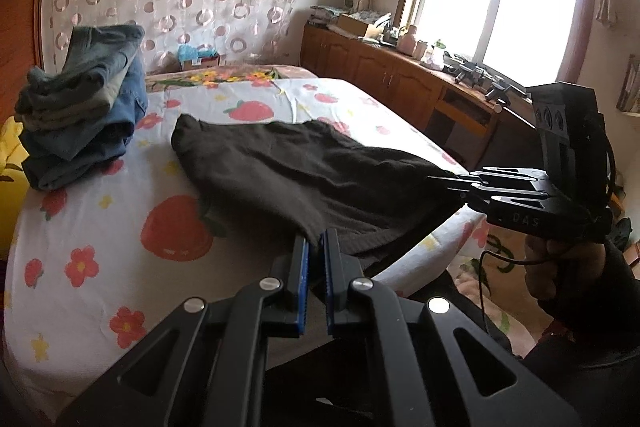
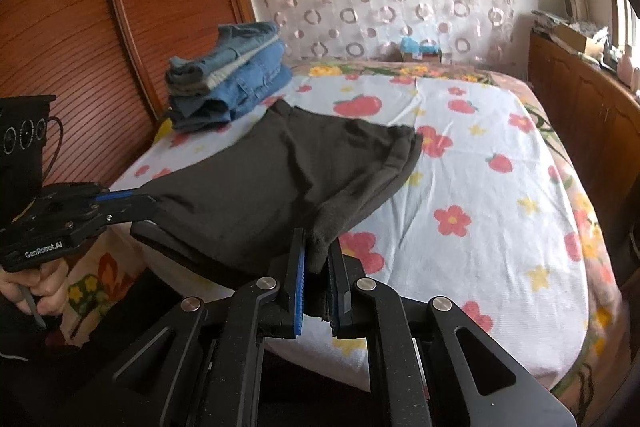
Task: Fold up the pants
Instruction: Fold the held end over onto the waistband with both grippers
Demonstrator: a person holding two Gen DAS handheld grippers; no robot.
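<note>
Dark brown pants (image 1: pixel 304 179) lie stretched over the near edge of a bed with a strawberry-print sheet (image 1: pixel 120 227). My left gripper (image 1: pixel 316 239) is shut on the near edge of the pants. My right gripper shows in the left wrist view (image 1: pixel 436 181) at the right, shut on another edge of the same pants. In the right wrist view the pants (image 2: pixel 272 179) hang lifted between my right gripper (image 2: pixel 316 255), shut on the cloth, and my left gripper (image 2: pixel 148 203) at the left.
A stack of folded blue jeans (image 1: pixel 84 107) sits at the far left of the bed, also in the right wrist view (image 2: pixel 228 75). A wooden cabinet (image 1: pixel 400 75) with clutter runs along the right under a window. A wooden headboard (image 2: pixel 80 27) stands at left.
</note>
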